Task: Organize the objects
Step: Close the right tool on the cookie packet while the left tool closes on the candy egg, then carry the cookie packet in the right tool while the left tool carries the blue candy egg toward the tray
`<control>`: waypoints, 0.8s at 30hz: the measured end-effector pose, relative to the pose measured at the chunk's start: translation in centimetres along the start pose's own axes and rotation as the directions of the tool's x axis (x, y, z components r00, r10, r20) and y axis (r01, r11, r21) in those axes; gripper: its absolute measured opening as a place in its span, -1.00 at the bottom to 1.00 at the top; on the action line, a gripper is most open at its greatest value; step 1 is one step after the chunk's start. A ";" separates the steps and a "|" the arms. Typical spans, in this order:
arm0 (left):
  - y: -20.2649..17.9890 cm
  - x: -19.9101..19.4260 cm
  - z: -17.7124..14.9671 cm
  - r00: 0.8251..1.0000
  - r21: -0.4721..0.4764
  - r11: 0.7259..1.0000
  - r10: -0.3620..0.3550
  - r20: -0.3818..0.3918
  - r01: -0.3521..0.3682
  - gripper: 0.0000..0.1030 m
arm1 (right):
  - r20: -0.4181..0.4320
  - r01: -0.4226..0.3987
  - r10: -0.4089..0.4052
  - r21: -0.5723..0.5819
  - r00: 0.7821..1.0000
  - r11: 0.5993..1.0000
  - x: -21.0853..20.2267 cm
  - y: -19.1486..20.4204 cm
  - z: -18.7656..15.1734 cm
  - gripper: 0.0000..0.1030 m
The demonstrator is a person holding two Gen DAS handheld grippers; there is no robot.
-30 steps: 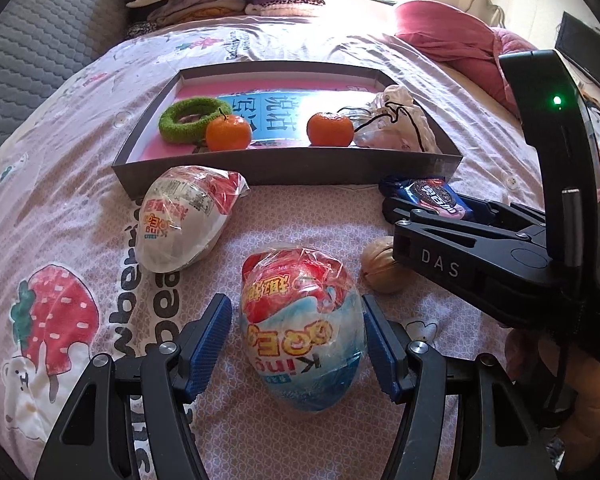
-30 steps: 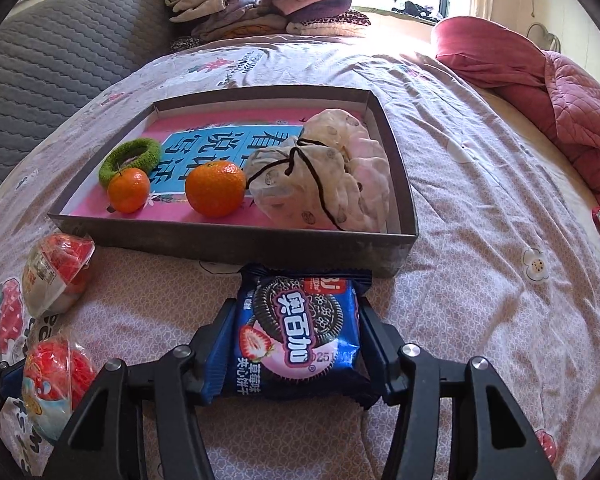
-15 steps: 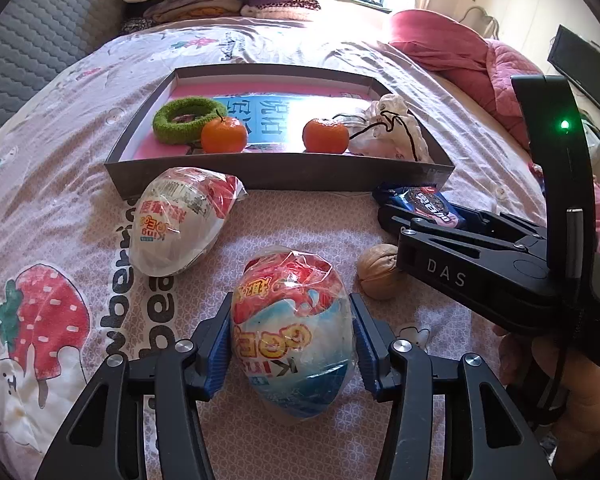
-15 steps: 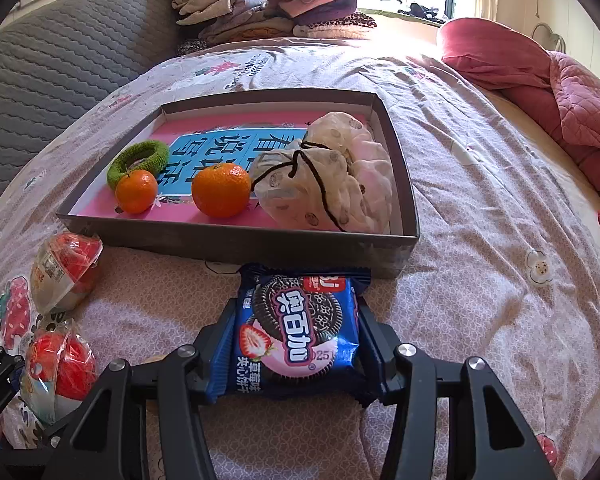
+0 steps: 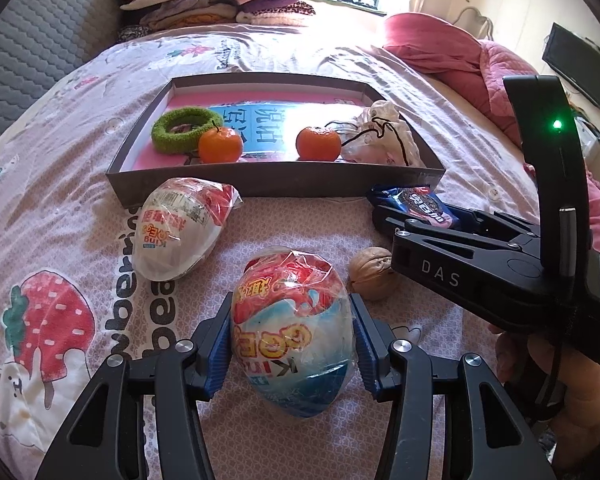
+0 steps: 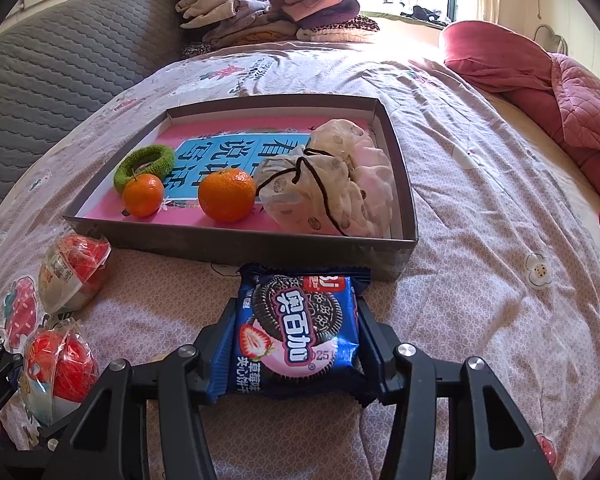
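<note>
My left gripper [image 5: 292, 344] is shut on a red-and-blue wrapped toy egg [image 5: 294, 332], held just above the bedspread. My right gripper [image 6: 296, 344] is shut on a blue cookie packet [image 6: 298, 336], close in front of the grey tray [image 6: 240, 242]. The packet also shows in the left wrist view [image 5: 418, 202], in the right gripper. The tray holds a green hair ring [image 6: 144, 166], two tangerines [image 6: 226, 194] and a drawstring pouch [image 6: 332, 184]. A second toy egg [image 5: 180, 232] and a walnut [image 5: 370, 278] lie on the bed before the tray.
A stack of folded clothes [image 6: 268, 12] sits at the far end of the bed. A pink quilt [image 6: 540, 80] is heaped at the right. A grey padded headboard [image 6: 52, 68] runs along the left.
The left gripper's jaws closed onto the toy egg and lifted it slightly. The right gripper kept its hold on the cookie packet and rose a little.
</note>
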State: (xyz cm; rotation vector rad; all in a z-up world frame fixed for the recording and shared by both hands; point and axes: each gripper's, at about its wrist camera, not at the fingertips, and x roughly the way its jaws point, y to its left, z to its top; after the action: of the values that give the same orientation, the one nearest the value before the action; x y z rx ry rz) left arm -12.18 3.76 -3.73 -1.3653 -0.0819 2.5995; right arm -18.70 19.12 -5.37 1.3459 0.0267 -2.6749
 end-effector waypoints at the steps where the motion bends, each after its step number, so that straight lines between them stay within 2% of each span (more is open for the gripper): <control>1: 0.0 -0.1 0.0 1.000 0.001 1.000 0.000 0.003 0.000 0.05 | 0.002 0.000 0.000 0.000 1.000 1.000 -0.1 0.0 0.0 0.03; 24: 0.0 -2.2 0.5 0.998 0.007 1.000 0.014 0.059 -0.014 0.05 | 0.050 -0.027 0.028 -0.018 0.998 0.999 -2.5 0.5 0.4 0.03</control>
State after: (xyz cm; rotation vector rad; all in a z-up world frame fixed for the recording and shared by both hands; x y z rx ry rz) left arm -11.43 3.32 -1.68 -1.2912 -0.0715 2.6492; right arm -17.51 18.86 -3.12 1.2649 0.0253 -2.6782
